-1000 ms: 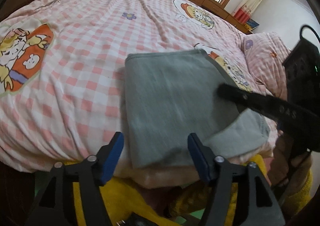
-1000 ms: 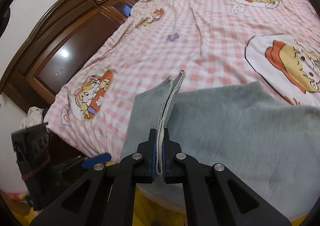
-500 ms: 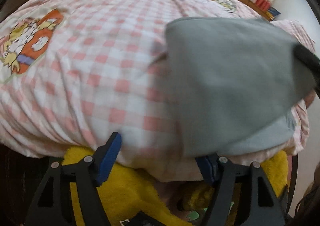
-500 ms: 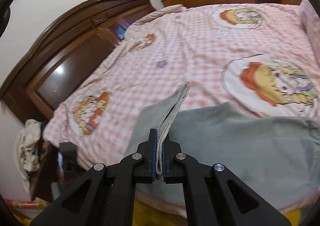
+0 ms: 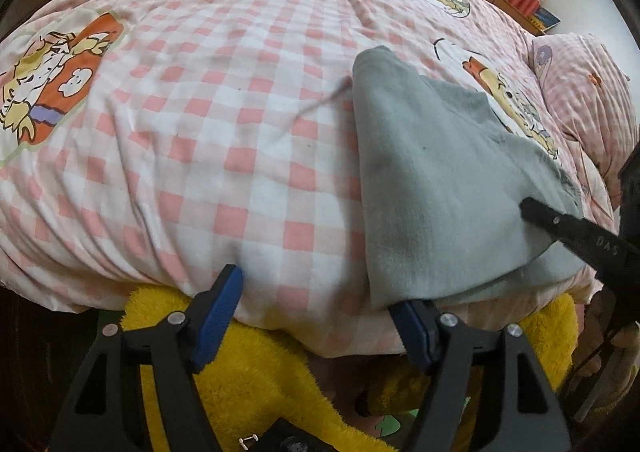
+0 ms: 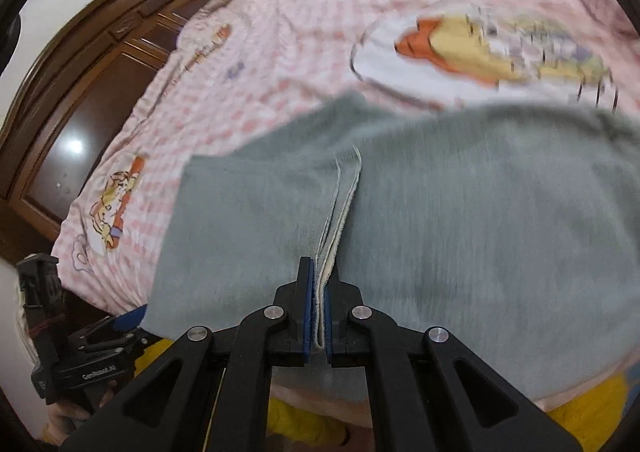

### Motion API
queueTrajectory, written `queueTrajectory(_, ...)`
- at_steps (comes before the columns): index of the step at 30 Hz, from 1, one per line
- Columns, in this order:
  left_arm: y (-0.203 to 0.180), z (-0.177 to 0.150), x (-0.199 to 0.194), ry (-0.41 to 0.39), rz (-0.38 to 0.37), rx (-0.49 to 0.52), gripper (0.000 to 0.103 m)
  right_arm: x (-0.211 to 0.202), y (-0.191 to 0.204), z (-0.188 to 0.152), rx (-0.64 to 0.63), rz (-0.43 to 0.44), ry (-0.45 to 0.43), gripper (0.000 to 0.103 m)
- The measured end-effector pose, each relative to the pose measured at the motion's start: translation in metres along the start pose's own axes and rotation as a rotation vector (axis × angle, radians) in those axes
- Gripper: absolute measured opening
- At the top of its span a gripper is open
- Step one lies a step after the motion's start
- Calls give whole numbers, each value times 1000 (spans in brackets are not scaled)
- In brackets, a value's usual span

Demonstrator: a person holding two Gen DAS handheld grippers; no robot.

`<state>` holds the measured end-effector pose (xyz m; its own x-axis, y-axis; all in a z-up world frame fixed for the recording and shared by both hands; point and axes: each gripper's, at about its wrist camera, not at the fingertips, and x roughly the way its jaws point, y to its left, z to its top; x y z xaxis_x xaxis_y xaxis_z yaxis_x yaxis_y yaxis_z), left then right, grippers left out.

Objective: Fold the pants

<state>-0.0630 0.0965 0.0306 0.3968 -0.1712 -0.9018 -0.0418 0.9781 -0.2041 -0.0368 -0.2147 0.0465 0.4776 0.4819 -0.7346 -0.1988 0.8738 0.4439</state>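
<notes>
Fingers (image 6: 306, 316) pinch pants (image 6: 460, 220) lengthwise.

Right wrist view: motion blur smears the bedspread (image 6: 304, 32) prints beyond the pants (image 6: 460, 212). Left wrist view: the pants (image 5: 432, 180) hide one left gripper (image 5: 320, 312) fingertip; the right gripper (image 5: 580, 232) is cut off at the frame edge beside the pants.

The pants (image 5: 432, 188) lie folded on the bed (image 5: 224, 140) near its front edge, toward the right. A pillow (image 5: 584, 92) sits behind them at far right. The left gripper (image 5: 316, 312) hangs before the bed edge, left of the pants.
</notes>
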Motion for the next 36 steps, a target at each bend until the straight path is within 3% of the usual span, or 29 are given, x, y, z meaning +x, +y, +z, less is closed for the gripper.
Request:
queueTrajectory(4, -1, 1, 0, 3, -3, 11, 76, -13, 9, 1, -62, -47, -52, 5)
queueTrajectory(9, -2, 5, 1, 16, -30, 11, 76, 17, -7, -11, -23, -90, 55, 5)
queueTrajectory(15, 0, 5, -25, 21, -59, 55, 76, 16, -14, -11, -13, -85, 77, 8)
queueTrajectory(19, -4, 6, -51, -21, -8, 126, 76, -1, -10, -12, -27, -148, 53, 13)
queueTrajectory(23, -11, 19, -66, -90, -43, 135, 76, -15, 3, -5, -59, -149, -9, 13)
queueTrajectory(25, -21, 30, -63, -123, -61, 151, 70, -12, 11, 1, -74, -112, -20, 13)
queueTrajectory(27, -35, 45, -53, -156, -103, 176, 42, -4, 18, 8, -92, -86, -24, 13)
queueTrajectory(29, -49, 63, -34, -160, -182, 185, 28, 6, 23, 15, -103, -78, -20, 13)
queueTrajectory(33, -68, 90, -2, -148, -270, 217, 21, 22, 26, 24, -120, -76, -15, 13)
queueTrajectory(34, -73, 96, 7, -139, -272, 230, 20, 29, 25, 27, -122, -88, -5, 13)
queueTrajectory(36, -78, 107, 27, -126, -206, 254, 18, 40, 20, 30, -119, -107, 13, 13)
